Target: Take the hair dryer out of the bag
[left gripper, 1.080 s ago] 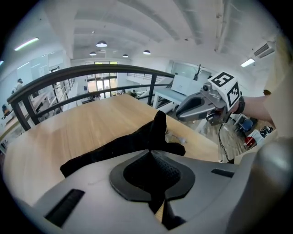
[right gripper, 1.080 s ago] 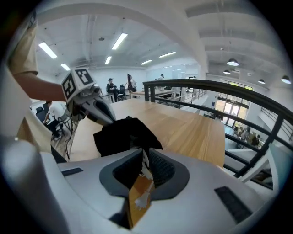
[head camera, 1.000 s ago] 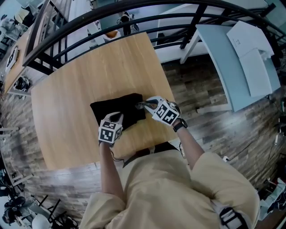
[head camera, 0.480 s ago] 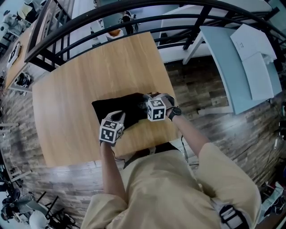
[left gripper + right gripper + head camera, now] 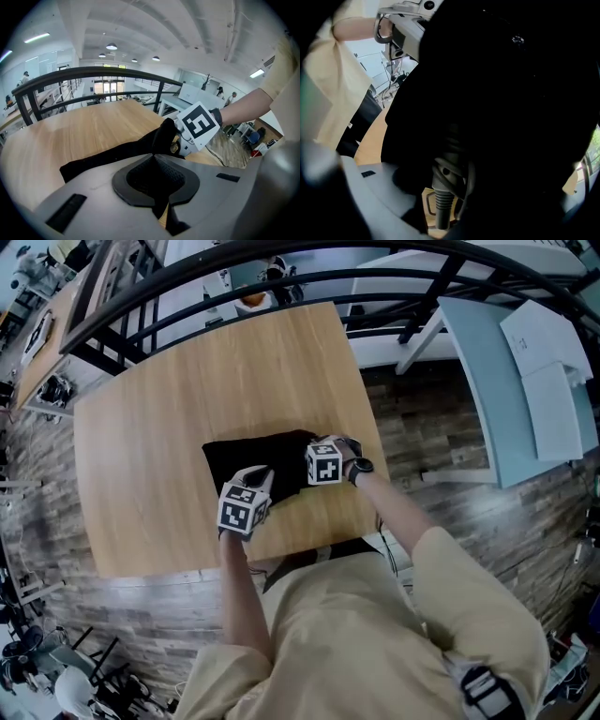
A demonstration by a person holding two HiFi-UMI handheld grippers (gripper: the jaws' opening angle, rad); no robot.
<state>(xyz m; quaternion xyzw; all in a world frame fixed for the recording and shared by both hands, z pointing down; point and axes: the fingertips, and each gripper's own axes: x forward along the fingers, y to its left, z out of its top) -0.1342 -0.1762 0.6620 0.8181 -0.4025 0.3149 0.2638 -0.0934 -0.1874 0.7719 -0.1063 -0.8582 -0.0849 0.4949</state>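
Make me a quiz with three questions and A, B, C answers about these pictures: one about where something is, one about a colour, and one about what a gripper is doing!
1. Where does the bag lie?
A. on the floor
B. on the wooden table
C. on a chair

2. What colour is the bag?
A. red
B. yellow
C. black

3. What is the left gripper doing?
A. standing wide open
B. pinching the bag
C. holding a cup

Answers:
1 B, the head view shows it on the tabletop.
2 C, its cloth is black in every view.
3 B, its jaws are shut on a fold of the cloth.
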